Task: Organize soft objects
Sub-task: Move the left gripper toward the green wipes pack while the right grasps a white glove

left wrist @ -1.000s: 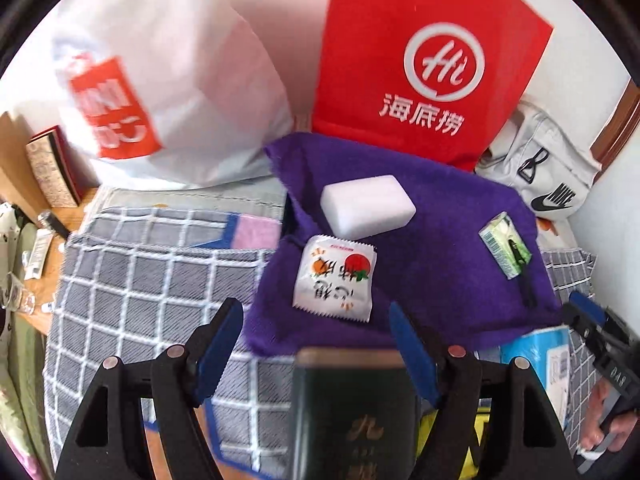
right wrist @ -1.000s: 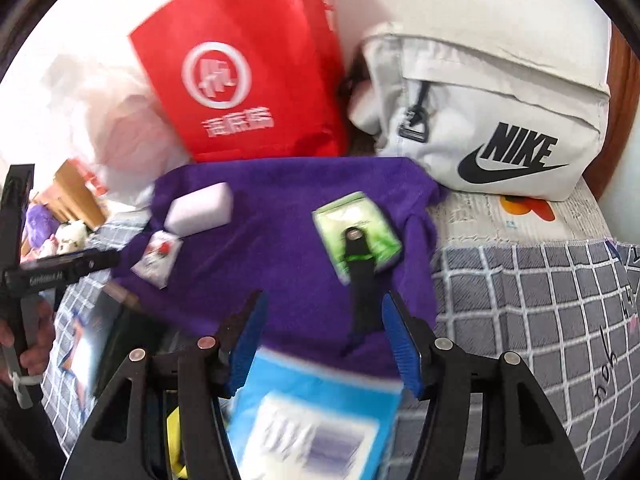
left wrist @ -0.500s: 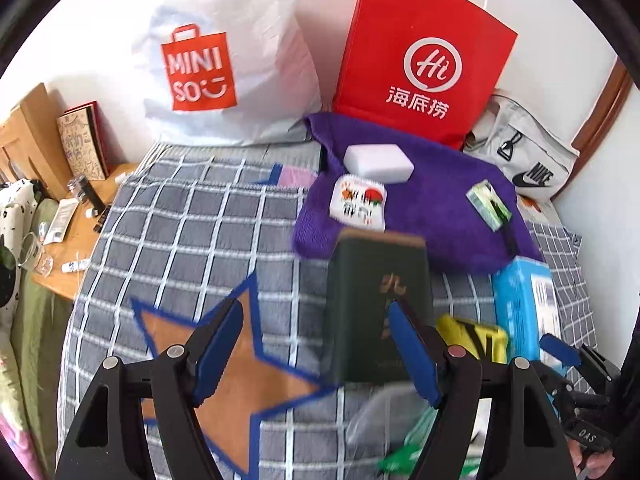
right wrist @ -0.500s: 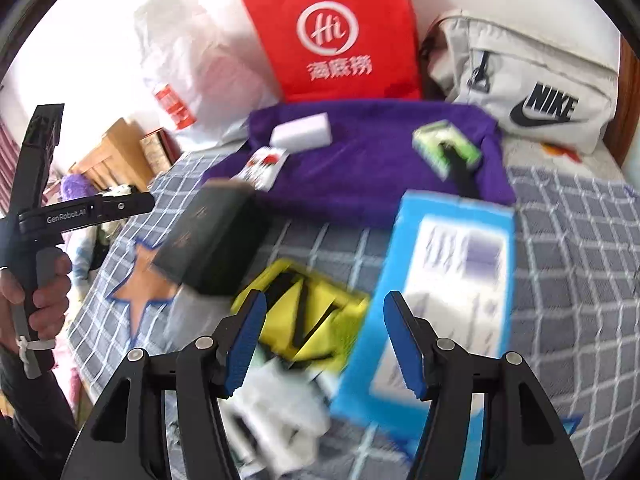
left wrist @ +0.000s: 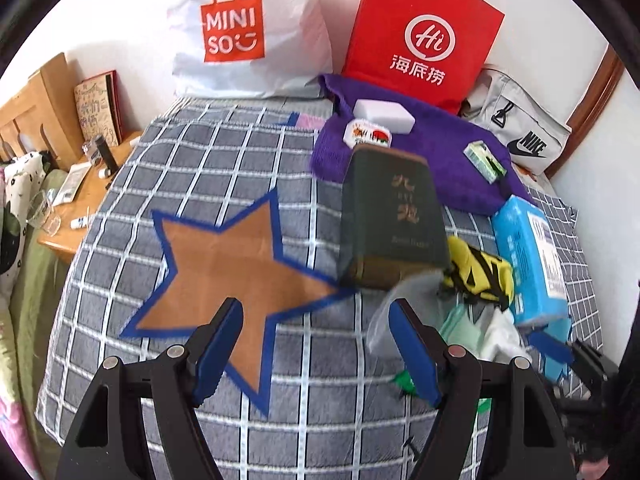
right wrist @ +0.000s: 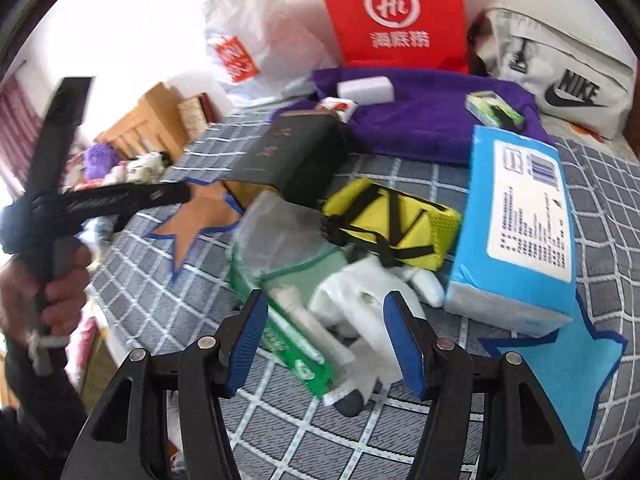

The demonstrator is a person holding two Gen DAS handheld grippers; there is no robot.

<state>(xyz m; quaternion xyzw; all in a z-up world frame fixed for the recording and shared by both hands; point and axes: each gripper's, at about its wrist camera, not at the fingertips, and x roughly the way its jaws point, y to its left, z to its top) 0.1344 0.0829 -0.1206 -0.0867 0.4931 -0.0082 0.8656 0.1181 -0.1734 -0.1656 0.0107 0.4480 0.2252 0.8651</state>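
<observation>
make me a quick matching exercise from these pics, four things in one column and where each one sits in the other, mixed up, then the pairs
Things
1. white sponge
2. red bag
3. tissue pack
4. yellow pouch

Places
A. between the dark book and the tissue pack
B. partly over the blue star
C. on the purple towel
D. standing against the wall, behind the towel

Pairs: 1-C, 2-D, 3-B, 4-A

A grey checked bed cover [left wrist: 168,184] carried a purple towel [left wrist: 448,148], dark box [left wrist: 392,216], yellow pouch [right wrist: 392,224] and blue tissue pack [right wrist: 516,232].
</observation>
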